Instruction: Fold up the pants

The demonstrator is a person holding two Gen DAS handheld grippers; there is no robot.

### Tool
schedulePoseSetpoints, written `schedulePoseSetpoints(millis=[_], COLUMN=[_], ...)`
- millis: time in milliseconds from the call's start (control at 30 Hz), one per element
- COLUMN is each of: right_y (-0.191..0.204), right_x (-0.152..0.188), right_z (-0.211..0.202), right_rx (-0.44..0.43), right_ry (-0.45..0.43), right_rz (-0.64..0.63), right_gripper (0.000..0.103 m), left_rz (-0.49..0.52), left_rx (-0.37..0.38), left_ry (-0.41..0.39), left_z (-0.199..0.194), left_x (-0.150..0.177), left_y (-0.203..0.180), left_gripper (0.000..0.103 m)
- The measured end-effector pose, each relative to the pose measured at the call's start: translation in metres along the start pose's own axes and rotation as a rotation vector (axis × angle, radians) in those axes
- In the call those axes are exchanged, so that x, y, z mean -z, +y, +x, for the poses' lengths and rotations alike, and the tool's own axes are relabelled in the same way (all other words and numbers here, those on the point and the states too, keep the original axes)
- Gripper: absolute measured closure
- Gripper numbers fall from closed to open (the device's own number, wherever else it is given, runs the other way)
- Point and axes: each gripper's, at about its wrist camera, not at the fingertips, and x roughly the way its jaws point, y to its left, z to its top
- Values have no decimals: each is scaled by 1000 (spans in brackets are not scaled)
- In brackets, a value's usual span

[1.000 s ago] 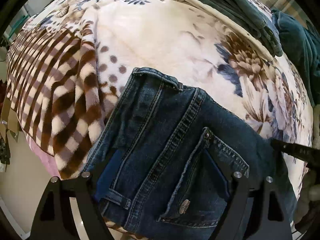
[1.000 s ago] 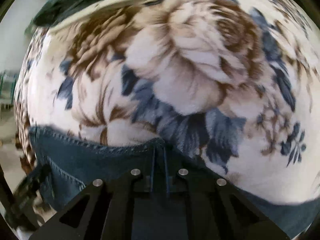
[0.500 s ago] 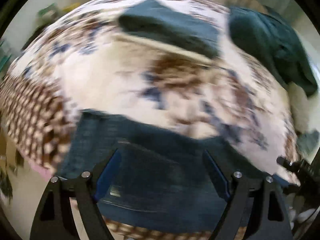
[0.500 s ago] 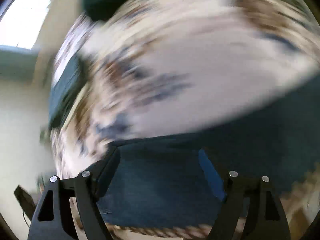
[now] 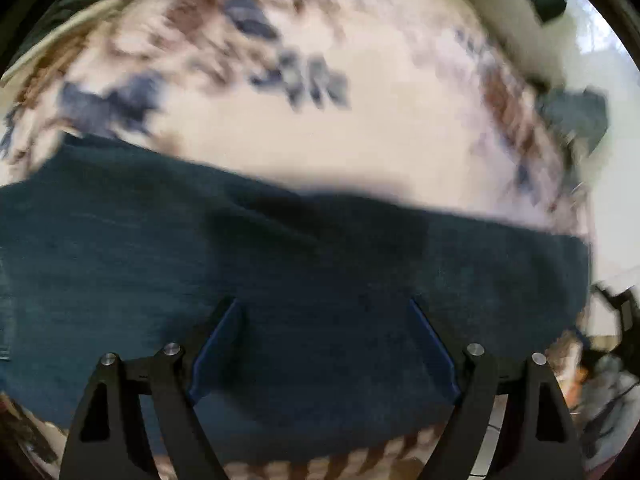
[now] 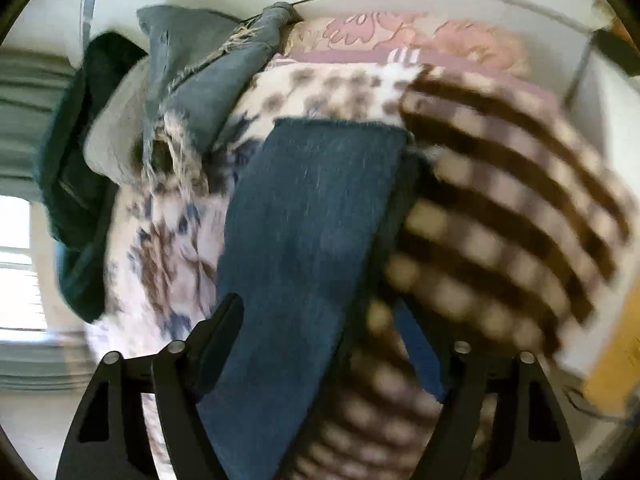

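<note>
The dark blue jeans (image 5: pixel 280 280) lie across a floral blanket (image 5: pixel 360 140) on a bed. In the left wrist view they fill the lower half, blurred by motion. My left gripper (image 5: pixel 324 344) is open, its fingers spread above the denim and holding nothing. In the right wrist view the jeans (image 6: pixel 312 220) run away from me as a long leg to a hem at the far end. My right gripper (image 6: pixel 320 344) is open over the leg, its left finger (image 6: pixel 220 320) at the leg's left edge.
A brown and cream checked blanket (image 6: pixel 500 220) lies right of the leg. Faded frayed jeans (image 6: pixel 200 80) and a dark green garment (image 6: pixel 72 180) are heaped at the far left. A pink floral sheet (image 6: pixel 420 36) and a white wall lie beyond.
Both grippers have swung quickly to new viewpoints. The right gripper, shut on the denim a second ago, has opened and now looks along the leg. The left view has moved from the waistband pocket to plain denim.
</note>
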Motion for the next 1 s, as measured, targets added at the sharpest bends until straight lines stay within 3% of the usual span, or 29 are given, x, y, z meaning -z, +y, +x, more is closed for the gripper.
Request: schedulePoseSetpoints(millis=[33,100,200,267,333,367,533,667,833,1000], right_y=[0,-2,-4,3,8,10,40,80,146,210], right_x=[-3,-6,-16,-14,-17,-19,-14,5,55,135], right_z=[6,12,26,35,42,45,21,-14,-52,-58], right_rx=[-36,-127,-219,-227,-212,-214,-192,-187,-230,-274], right_ry=[-4,-17,-6,2,24,30,-33,-81,-65,13], right_rz=[9,26,40,33,19,11,-55,-177,-355,-533], right_gripper=[31,32,32,45,87,90,94,94,94,94], left_rz=[15,10,-28,-57,-81,-97,-119,-140,-201,-229], left_rx=[-46,-55,-72,-96,-122,-132,-156,-127,-66,-38], left_ry=[2,-17,-19,-15,-18,-19,9,14,-46,-127], left_z=[11,19,22,24,27,29,32,19,-26,-76], left_x=[2,2,-2,-5,-8,-10,-19,-24,-22,-9], left_y=[-6,-11,-12,-13,-18,-17,-25,-28,-17,7], left_gripper=[13,0,0,0,0,0,0,0,0,0])
